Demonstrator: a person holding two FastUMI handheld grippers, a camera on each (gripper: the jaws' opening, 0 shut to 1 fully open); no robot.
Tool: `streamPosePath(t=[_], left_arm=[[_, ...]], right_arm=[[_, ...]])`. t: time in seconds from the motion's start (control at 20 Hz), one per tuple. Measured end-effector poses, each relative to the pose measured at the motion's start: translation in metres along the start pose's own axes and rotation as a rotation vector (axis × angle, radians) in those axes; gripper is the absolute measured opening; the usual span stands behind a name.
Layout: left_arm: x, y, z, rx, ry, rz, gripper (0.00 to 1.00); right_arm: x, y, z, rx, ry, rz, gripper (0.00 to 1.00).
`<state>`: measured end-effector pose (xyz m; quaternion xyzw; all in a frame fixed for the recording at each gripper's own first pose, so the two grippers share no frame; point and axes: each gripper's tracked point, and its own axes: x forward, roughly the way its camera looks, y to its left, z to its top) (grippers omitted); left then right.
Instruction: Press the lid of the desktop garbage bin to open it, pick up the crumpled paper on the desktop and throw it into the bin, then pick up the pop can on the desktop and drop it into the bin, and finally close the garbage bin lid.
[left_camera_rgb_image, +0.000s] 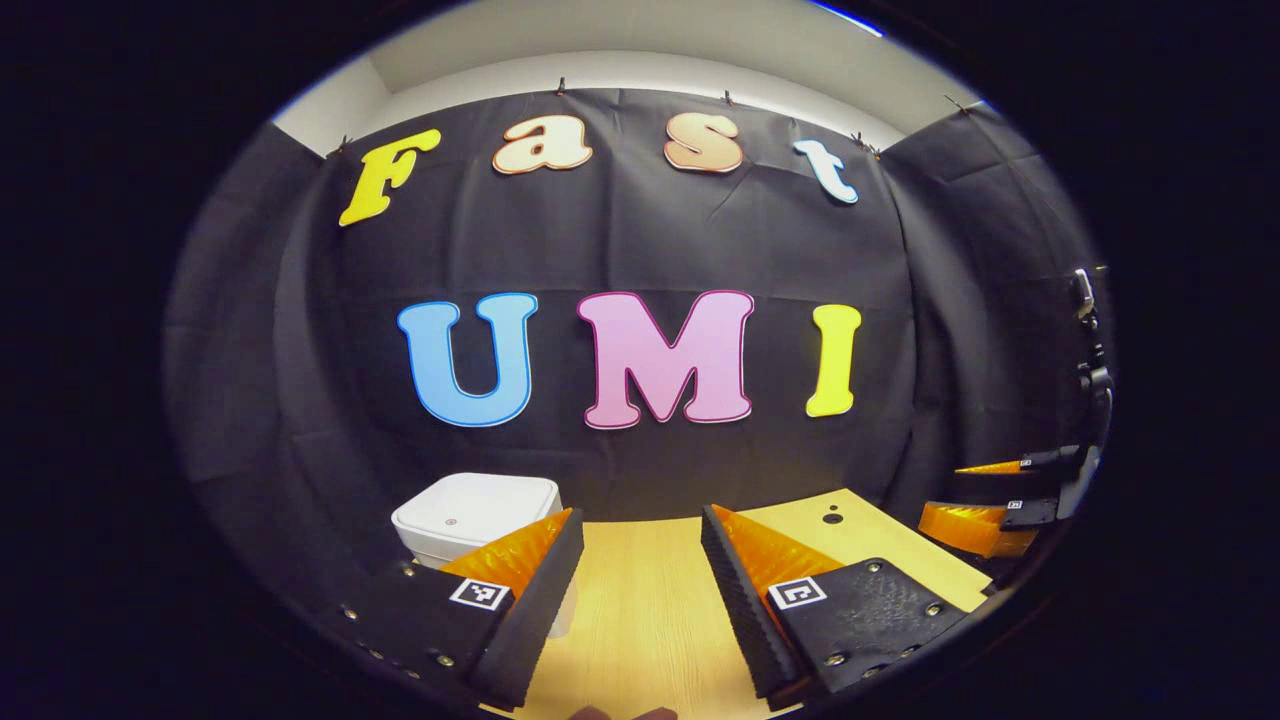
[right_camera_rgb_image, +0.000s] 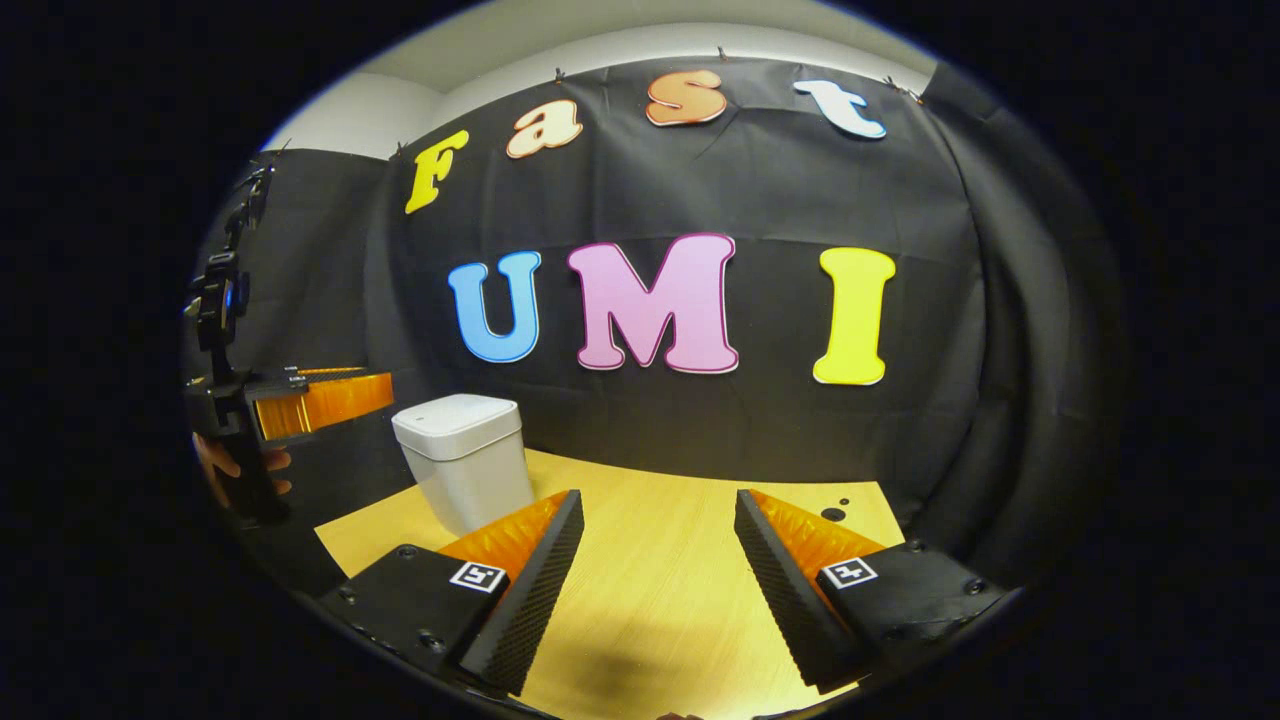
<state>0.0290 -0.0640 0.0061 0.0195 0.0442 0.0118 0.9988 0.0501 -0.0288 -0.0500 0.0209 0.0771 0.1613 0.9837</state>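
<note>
Both grippers are hovering with fingers spread wide and holding nothing, the left gripper (left_camera_rgb_image: 640, 560) nearest the white bin (left_camera_rgb_image: 478, 512) sitting lid-down at the far left of the table (right_camera_rgb_image: 660, 600), so pressing that lid looks like the next move.

Left claw (left_camera_rgb_image: 642, 535) and right claw (right_camera_rgb_image: 660, 515) both hung level, jaws spread wide, nothing between them

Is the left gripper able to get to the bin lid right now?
Probably yes. The left gripper is open and holds nothing, the bin stands just ahead by its left finger, and the lid is shut with nothing on top.
</note>
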Motion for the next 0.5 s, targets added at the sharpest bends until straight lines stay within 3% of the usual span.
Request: streamPosePath(t=[0.15, 0.3, 0.5], left_arm=[[-0.020, 0.001, -0.005, -0.005, -0.010, -0.003, 0.79], [-0.043, -0.003, -0.009, -0.039, -0.022, -0.020, 0.80], [-0.073, 0.000, -0.017, -0.063, -0.008, 0.012, 0.79]], right_arm=[[-0.030, 0.015, 0.027, -0.041, -0.042, -0.022, 0.98], [-0.059, 0.029, 0.035, -0.070, -0.071, -0.032, 0.98], [-0.081, 0.044, 0.035, -0.115, -0.077, -0.021, 0.98]])
